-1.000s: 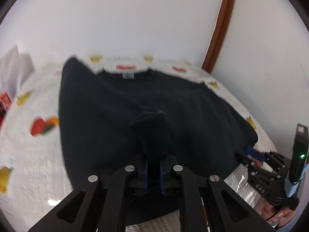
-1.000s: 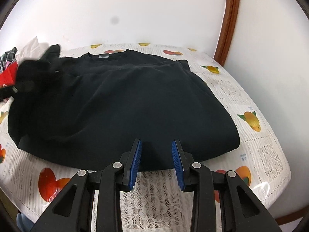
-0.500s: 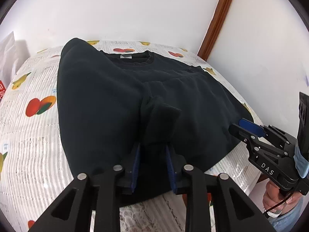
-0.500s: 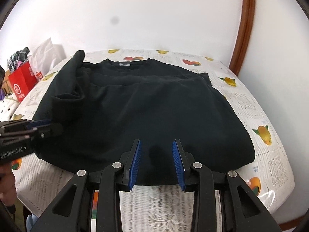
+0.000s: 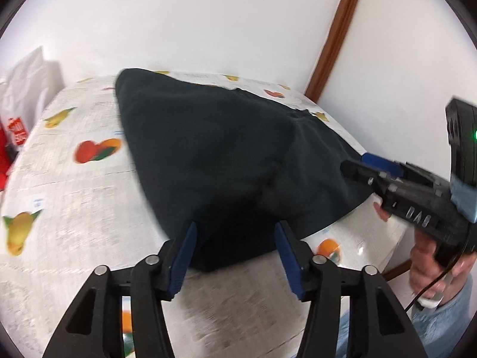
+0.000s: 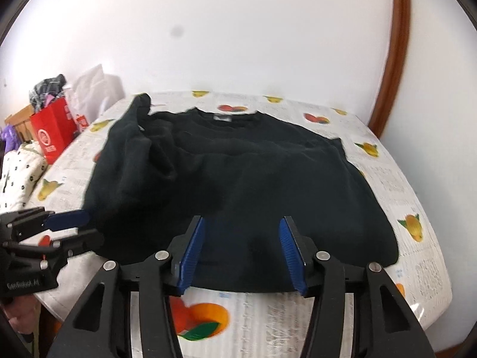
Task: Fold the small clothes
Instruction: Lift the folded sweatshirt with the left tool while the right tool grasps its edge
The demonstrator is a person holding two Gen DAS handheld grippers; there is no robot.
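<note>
A black sweatshirt (image 6: 253, 179) lies spread on the table, collar at the far side, its left sleeve folded in over the body (image 6: 155, 149). It also shows in the left wrist view (image 5: 223, 161). My left gripper (image 5: 235, 253) is open and empty, just above the garment's near hem; it also shows in the right wrist view (image 6: 74, 226). My right gripper (image 6: 241, 250) is open and empty over the bottom hem; it shows at the right in the left wrist view (image 5: 366, 164).
The table has a white fruit-print cloth (image 6: 387, 179) and stands against a white wall. A red bag (image 6: 53, 131), a white bag (image 5: 26, 89) and other clothes (image 6: 18, 164) sit off the left side. A brown door frame (image 6: 393, 44) is at the right.
My left gripper has let go of the sleeve, opened wide and drawn back to the near hem. The sleeve now lies on the sweatshirt's body. My right gripper has opened wider.
</note>
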